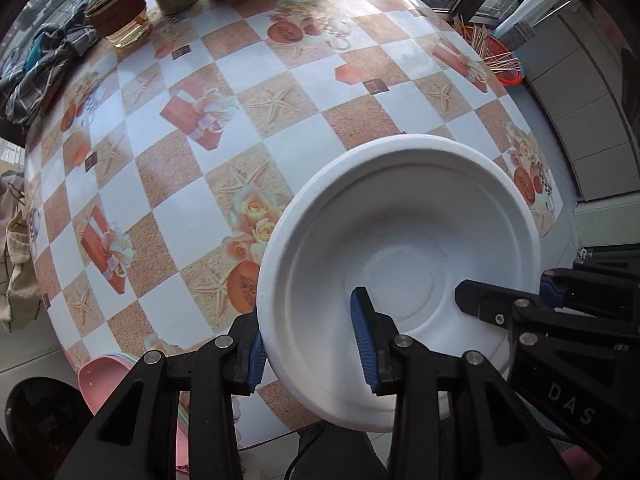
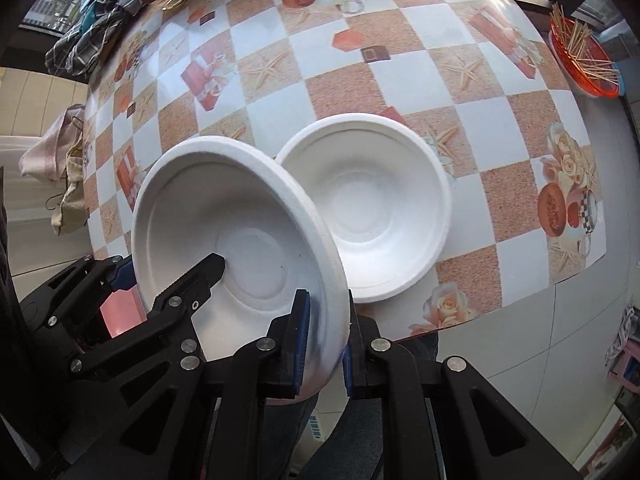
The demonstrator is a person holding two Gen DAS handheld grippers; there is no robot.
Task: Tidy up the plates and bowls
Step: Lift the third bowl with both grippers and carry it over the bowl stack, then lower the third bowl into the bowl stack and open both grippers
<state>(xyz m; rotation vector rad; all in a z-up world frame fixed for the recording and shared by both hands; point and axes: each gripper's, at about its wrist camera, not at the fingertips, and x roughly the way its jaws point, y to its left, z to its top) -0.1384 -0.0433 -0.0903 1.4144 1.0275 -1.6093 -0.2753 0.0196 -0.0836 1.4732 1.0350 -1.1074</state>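
Both grippers pinch the same white foam bowl [image 2: 240,248], held tilted above the near edge of the checkered tablecloth [image 1: 304,128]: the left gripper [image 1: 308,348] clamps its left rim, the right gripper [image 2: 326,348] its right rim. A second white foam bowl [image 2: 376,216] sits upright on the cloth just behind it.

I count two white foam bowls [image 2: 236,216] [image 2: 372,208], one orange plastic basket of wooden toothpicks [image 2: 580,56], one glass mug with a brown sleeve [image 1: 120,16], one rumpled checked grey cloth [image 1: 44,68] and my two black two-finger grippers [image 1: 308,348] [image 2: 324,344].
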